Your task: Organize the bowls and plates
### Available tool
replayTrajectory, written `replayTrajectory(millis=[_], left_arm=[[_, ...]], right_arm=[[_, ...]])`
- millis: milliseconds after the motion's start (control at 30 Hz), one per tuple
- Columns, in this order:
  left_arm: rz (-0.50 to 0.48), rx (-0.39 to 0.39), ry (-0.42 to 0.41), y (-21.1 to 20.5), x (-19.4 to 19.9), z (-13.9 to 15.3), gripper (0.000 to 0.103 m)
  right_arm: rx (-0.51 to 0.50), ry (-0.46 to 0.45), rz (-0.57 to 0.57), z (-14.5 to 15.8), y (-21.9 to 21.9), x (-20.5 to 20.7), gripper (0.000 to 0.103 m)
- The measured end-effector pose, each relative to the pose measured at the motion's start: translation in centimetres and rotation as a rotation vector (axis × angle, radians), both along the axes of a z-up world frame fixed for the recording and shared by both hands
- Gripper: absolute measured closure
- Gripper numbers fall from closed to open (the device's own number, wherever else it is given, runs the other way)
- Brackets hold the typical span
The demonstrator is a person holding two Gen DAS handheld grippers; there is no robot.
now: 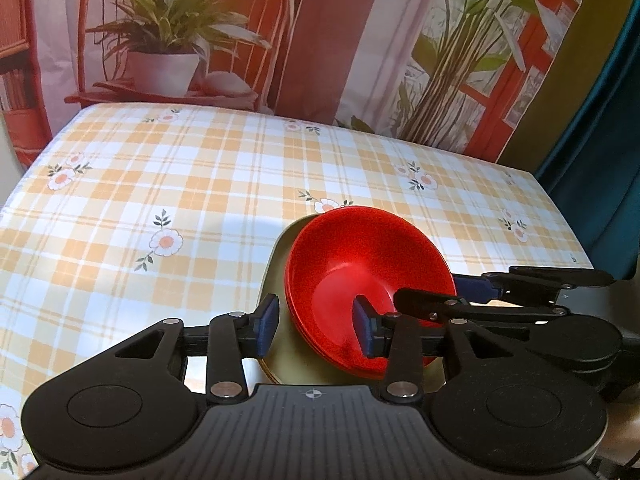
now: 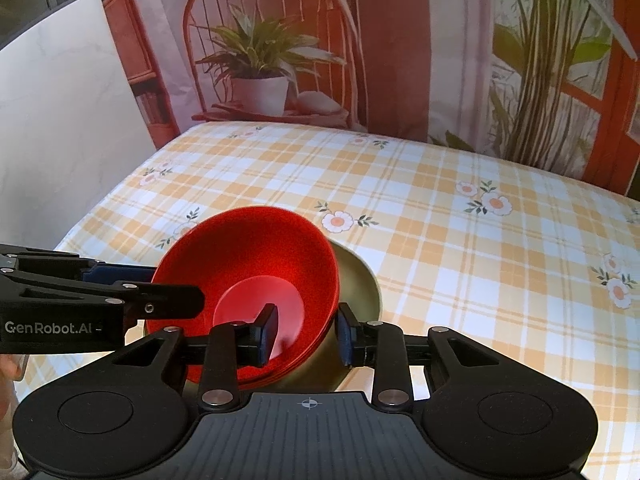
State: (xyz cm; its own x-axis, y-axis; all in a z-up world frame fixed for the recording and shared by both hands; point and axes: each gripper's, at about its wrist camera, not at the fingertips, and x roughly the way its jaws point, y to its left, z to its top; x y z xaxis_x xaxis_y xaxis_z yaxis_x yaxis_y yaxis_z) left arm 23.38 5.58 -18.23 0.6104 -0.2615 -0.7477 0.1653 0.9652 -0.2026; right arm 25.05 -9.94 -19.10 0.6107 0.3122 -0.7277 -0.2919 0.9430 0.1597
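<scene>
A stack of red bowls [image 1: 360, 264] sits nested and tilted on an olive-green plate [image 1: 280, 344] on the checked tablecloth. My left gripper [image 1: 316, 326] is open, its jaws straddling the near left rim of the bowls without touching. My right gripper [image 2: 306, 332] is open and straddles the right rim of the red bowls [image 2: 256, 264], one pad inside and one outside over the green plate [image 2: 356, 280]. Each gripper shows in the other's view, the right gripper [image 1: 472, 292] on the right and the left gripper [image 2: 120, 292] on the left.
The table [image 1: 160, 184] has a yellow plaid cloth with flowers. A printed backdrop of a chair and potted plants [image 1: 168, 52] hangs behind the far edge. A white wall [image 2: 60, 128] stands at the table's left side, a teal curtain [image 1: 600, 140] at the right.
</scene>
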Motion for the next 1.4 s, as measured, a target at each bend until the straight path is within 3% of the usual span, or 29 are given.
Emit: replayTrajectory(millis=[433, 567, 733, 800, 867, 933, 1067, 1400], left_arm=[[0.017, 0.032, -0.049, 0.1, -2.5, 1.9, 0.059], [0.018, 0.048, -0.070, -0.1, -3.7, 2.7, 0.058], [0.019, 0.069, -0.120, -0.1, -5.7, 4.2, 0.037], [0.021, 0.079, -0.148, -0.2, -6.5, 5.0, 0.023], [0.028, 0.085, -0.179, -0.2, -7.4, 5.8, 0.014], [0.034, 0.088, -0.212, 0.0, -8.4, 6.9, 0.008], [0.054, 0.081, -0.264, 0.3, -10.0, 9.1, 0.000], [0.105, 0.143, -0.390, 0.3, -14.4, 14.3, 0.000]], right_arm=[[-0.002, -0.035, -0.037, 2.6, -1.3, -2.7, 0.065], [-0.001, -0.050, -0.053, 3.5, -1.8, -4.0, 0.056], [-0.004, -0.083, -0.080, 5.1, -2.2, -5.9, 0.035], [-0.007, -0.097, -0.095, 5.9, -2.4, -6.6, 0.019], [0.000, -0.110, -0.102, 6.7, -2.6, -7.4, 0.010], [0.001, -0.127, -0.110, 7.8, -2.7, -8.3, 0.002], [0.000, -0.164, -0.120, 10.2, -2.9, -10.4, 0.000], [-0.024, -0.287, -0.177, 15.5, -3.8, -15.4, 0.000]])
